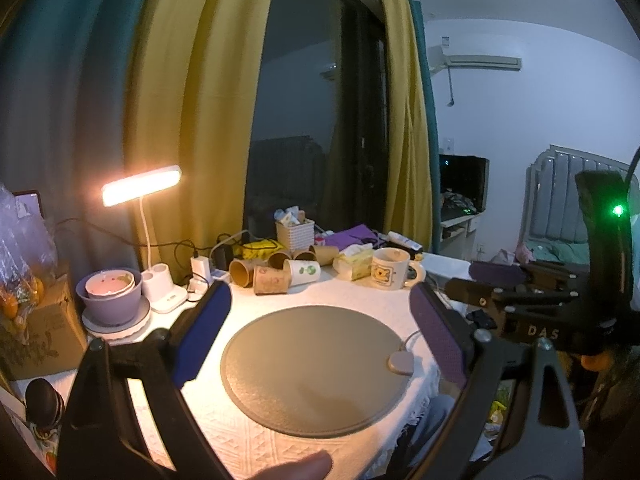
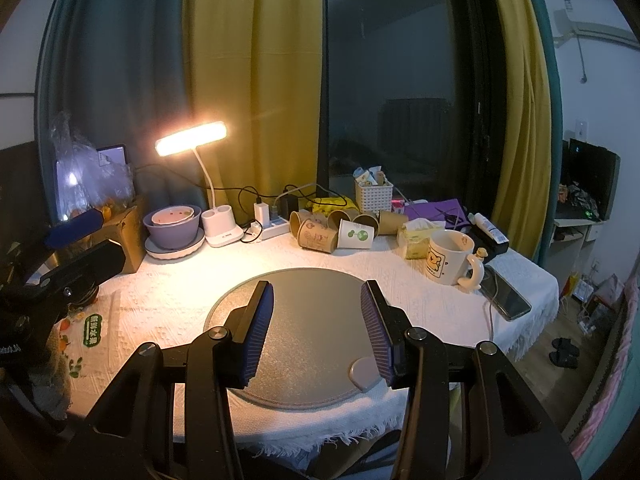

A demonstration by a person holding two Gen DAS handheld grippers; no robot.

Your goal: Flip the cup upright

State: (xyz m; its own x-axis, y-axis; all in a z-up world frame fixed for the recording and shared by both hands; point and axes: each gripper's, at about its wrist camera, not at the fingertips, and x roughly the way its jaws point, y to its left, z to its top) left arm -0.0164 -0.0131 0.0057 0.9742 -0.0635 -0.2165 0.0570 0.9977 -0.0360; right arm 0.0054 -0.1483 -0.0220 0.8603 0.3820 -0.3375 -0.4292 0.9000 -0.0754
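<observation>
A white mug with a bear print (image 1: 391, 269) (image 2: 447, 257) stands upright at the table's back right, handle to the right. Several paper cups lie on their sides behind the mat: a white one with a green mark (image 1: 304, 272) (image 2: 356, 234) and brown ones (image 1: 272, 280) (image 2: 318, 236). A round grey mat (image 1: 312, 368) (image 2: 316, 320) lies bare in the middle. My left gripper (image 1: 320, 304) is open wide above the mat's far edge and holds nothing. My right gripper (image 2: 318, 300) is open over the mat and holds nothing; its body shows in the left wrist view (image 1: 532, 304).
A lit desk lamp (image 2: 192, 138) and stacked purple bowls (image 2: 174, 226) stand back left. A power strip (image 2: 272, 224), white basket (image 2: 374, 196), tissue pack (image 2: 418, 236) and phone (image 2: 506, 294) crowd the back and right. The tablecloth edge (image 2: 320, 432) is near.
</observation>
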